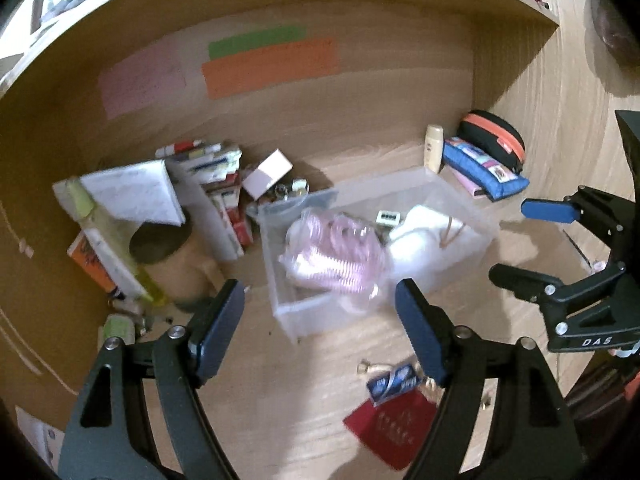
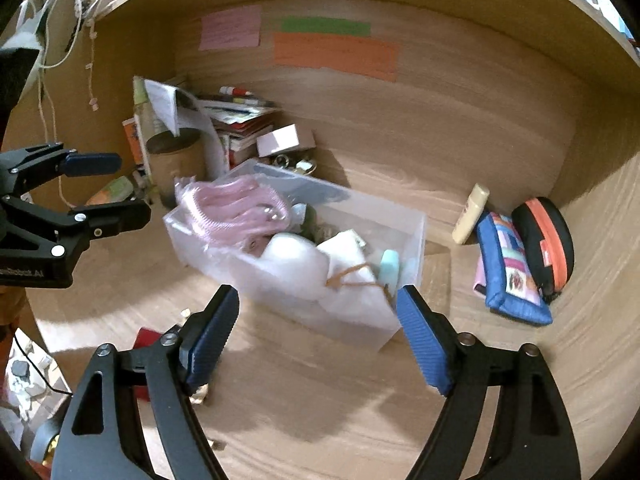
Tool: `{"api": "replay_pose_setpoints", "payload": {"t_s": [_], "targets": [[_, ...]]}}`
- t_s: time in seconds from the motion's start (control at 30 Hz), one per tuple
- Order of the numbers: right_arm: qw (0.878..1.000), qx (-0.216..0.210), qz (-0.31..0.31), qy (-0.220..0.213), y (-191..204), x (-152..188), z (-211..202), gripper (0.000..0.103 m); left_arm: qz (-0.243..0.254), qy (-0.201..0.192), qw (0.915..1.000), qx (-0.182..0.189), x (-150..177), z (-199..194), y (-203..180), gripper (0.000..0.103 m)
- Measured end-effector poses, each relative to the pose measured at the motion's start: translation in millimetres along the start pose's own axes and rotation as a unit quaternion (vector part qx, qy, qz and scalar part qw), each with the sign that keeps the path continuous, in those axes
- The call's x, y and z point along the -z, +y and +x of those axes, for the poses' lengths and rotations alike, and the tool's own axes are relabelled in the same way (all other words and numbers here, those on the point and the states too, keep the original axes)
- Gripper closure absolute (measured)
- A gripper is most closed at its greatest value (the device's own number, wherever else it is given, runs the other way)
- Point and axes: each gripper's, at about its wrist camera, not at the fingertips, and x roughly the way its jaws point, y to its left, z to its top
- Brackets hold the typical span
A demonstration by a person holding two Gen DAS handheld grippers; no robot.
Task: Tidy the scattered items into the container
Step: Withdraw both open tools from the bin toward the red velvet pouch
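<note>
— Blue-padded, both pairs of tongs? How do they stand?

— Yes. The left gripper (image 1: pixel 320 332) is spread wide with nothing between its pads, hovering near the front of the clear plastic container (image 1: pixel 472 216). The right gripper (image 2: pixel 318 334) is just as wide and empty, over the near right corner of that box.

— What is in the container?

— A pink coiled bundle in plastic wrap (image 2: pixel 236 210) at its left end, partly over the rim, then white soft items (image 2: pixel 296 258) and a small pale blue thing (image 2: pixel 390 266) at the right end.

— And still scattered on the wooden desk (image 2: pixel 320 400)?

— A red booklet (image 1: pixel 384 428) with a blue-and-white packet (image 1: pixel 394 382) on it lies near, in front of the box. Far right sit a cream bottle (image 2: pixel 472 218), a blue pouch (image 2: pixel 510 268) and a black case with an orange zip (image 2: pixel 544 240). Far left stand stacked books (image 2: pixel 240 128) and a brown cylinder (image 2: pixel 176 160).
</note>
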Motion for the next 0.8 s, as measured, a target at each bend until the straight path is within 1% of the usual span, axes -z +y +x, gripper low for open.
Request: {"api": "replay_pose_setpoints", "payload": {"t_s": [0.07, 0.17, 0.27, 0.37, 0.5, 0.63, 0.7, 0.8], "targets": [[1.000, -0.006, -0.004, 0.004, 6, 5, 0, 0.024, -0.001, 0.006, 1.0000, -0.001, 10, -2, 3, 0.025], [1.000, -0.014, -0.007, 0.020, 15, 13, 7, 0.024, -0.006, 0.021, 0.9998, 0.000, 24, -1, 7, 0.025], [0.999, -0.025, -0.010, 0.040, 25, 22, 18, 0.024, -0.014, 0.044, 0.9989, 0.014, 38, 2, 11, 0.025], [0.998, -0.037, -0.012, 0.053, 35, 30, 28, 0.024, -0.013, 0.063, 0.9977, 0.021, 53, 5, 10, 0.025], [0.994, -0.072, -0.013, 0.076, 50, 36, 43, 0.024, -0.004, 0.082, 0.9965, 0.017, 70, 12, 7, 0.025], [0.988, -0.114, -0.028, 0.098, 70, 40, 58, 0.025, -0.009, 0.098, 0.9948, 0.025, 84, 17, 9, 0.025], [0.986, -0.121, -0.041, 0.105, 81, 42, 64, 0.027, -0.009, 0.100, 0.9947, 0.022, 90, 17, 10, 0.025], [0.984, -0.131, -0.049, 0.113, 91, 43, 71, 0.027, -0.001, 0.101, 0.9945, 0.028, 97, 12, 9, 0.025]]}}
